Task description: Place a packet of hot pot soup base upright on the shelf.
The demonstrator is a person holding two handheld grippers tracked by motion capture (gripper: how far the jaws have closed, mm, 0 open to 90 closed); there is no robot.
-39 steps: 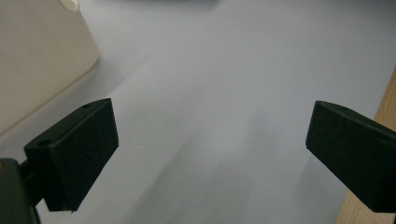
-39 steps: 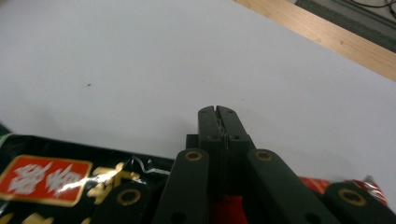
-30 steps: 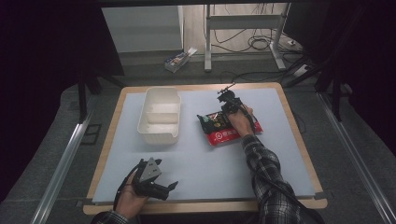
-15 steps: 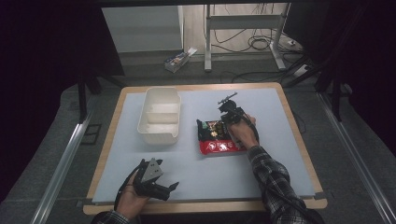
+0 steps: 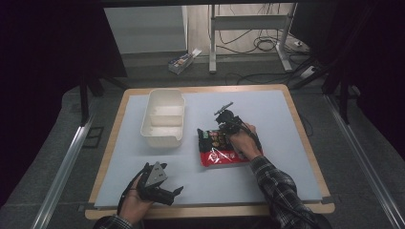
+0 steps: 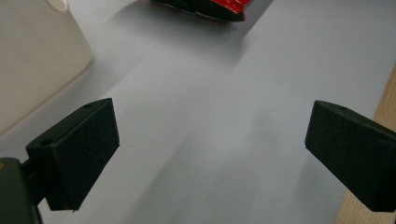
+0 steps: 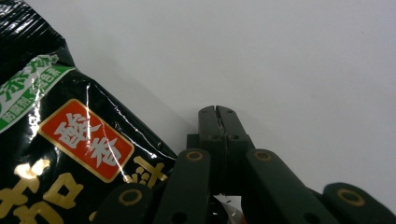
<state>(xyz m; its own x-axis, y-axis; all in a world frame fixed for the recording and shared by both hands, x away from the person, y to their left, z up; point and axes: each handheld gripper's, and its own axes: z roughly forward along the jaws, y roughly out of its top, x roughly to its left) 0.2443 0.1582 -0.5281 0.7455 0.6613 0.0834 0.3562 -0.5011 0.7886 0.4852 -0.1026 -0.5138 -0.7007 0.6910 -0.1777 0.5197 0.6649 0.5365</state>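
A black and red noodle packet (image 5: 218, 151) lies on the pale mat right of centre, its black end toward the far side. My right gripper (image 5: 221, 125) sits at that black end, jaws pressed together; in the right gripper view the gripper (image 7: 218, 114) is shut, with the packet (image 7: 56, 140) running in under its left side. A white two-compartment container (image 5: 162, 117) stands left of the packet. My left gripper (image 5: 174, 193) rests near the front edge, and its jaws (image 6: 205, 154) stand wide apart over bare mat. The container's wall (image 6: 28, 56) and the packet's edge (image 6: 201, 7) lie ahead of it.
The mat lies on a wooden table with a raised rim (image 5: 305, 143); the wood edge (image 6: 387, 93) is close to the left gripper's right jaw. A small box (image 5: 181, 61) and cables lie on the floor beyond the table.
My right hand and gripper have shifted left and toward the front, and the noodle packet has moved and turned with them. The left gripper has stayed where it was.
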